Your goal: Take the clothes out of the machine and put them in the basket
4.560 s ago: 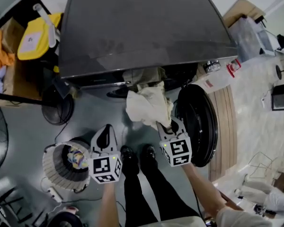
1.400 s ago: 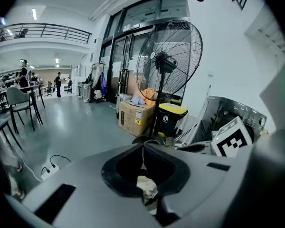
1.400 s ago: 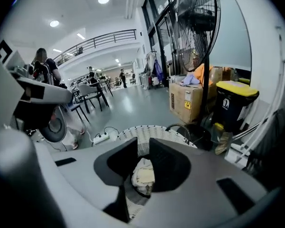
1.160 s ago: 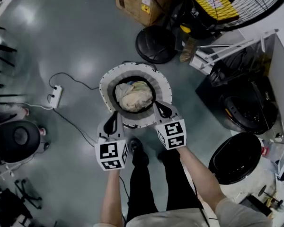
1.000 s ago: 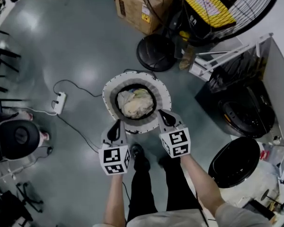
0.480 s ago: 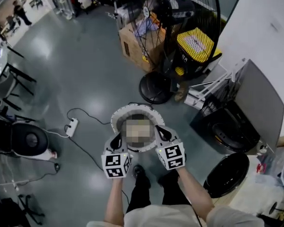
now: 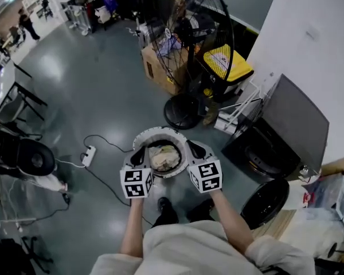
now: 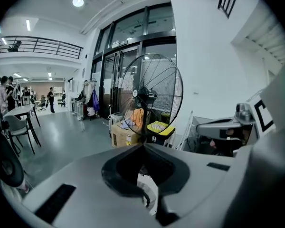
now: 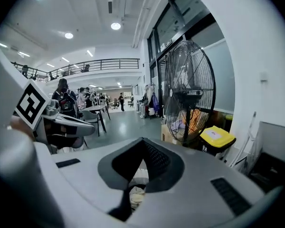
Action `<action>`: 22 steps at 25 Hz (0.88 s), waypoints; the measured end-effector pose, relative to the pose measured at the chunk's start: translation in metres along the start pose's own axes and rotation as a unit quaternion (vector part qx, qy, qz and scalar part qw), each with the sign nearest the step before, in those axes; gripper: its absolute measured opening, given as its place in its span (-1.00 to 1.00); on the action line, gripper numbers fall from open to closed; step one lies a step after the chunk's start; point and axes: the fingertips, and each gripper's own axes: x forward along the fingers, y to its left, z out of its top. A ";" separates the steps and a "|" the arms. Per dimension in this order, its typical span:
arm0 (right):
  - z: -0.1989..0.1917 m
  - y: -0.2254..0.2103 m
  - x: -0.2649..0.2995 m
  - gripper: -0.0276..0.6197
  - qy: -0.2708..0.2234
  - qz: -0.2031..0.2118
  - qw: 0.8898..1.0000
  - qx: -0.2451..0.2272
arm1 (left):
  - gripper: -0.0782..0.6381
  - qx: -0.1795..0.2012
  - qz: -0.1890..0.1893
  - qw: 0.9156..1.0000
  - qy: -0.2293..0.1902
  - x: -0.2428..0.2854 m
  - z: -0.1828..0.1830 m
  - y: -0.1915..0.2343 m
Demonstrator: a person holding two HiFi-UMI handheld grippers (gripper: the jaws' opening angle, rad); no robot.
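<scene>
In the head view, seemingly soft, light beige clothes (image 7: 163,158) lie in the round white basket (image 7: 139,144) on the near floor, best pinched at a fold; the left gripper view shows the left gripper (image 8: 143,146) pressed together and empty, and the right gripper view shows the right gripper (image 9: 142,139) likewise.

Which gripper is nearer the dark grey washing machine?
Right. The right gripper hangs above the round white basket on the side toward the dark grey washing machine; the left gripper hangs above the opposite side.

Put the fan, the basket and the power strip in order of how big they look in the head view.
1. fan, though its head stands nearer the camera, which makes it look bigger
2. basket
3. power strip
</scene>
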 end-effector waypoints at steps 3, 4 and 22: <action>0.013 -0.002 -0.018 -0.85 -0.008 -0.009 1.000 -0.005 | -0.72 0.011 -0.009 1.000 -0.004 -0.012 0.012 -0.009; 0.017 -0.003 -0.023 -0.85 -0.010 -0.012 1.000 -0.008 | -0.72 0.015 -0.012 1.000 -0.005 -0.014 0.016 -0.013; 0.007 -0.007 -0.066 -0.85 -0.013 -0.047 0.999 -0.011 | -0.72 0.038 -0.043 0.998 -0.006 -0.031 0.015 -0.043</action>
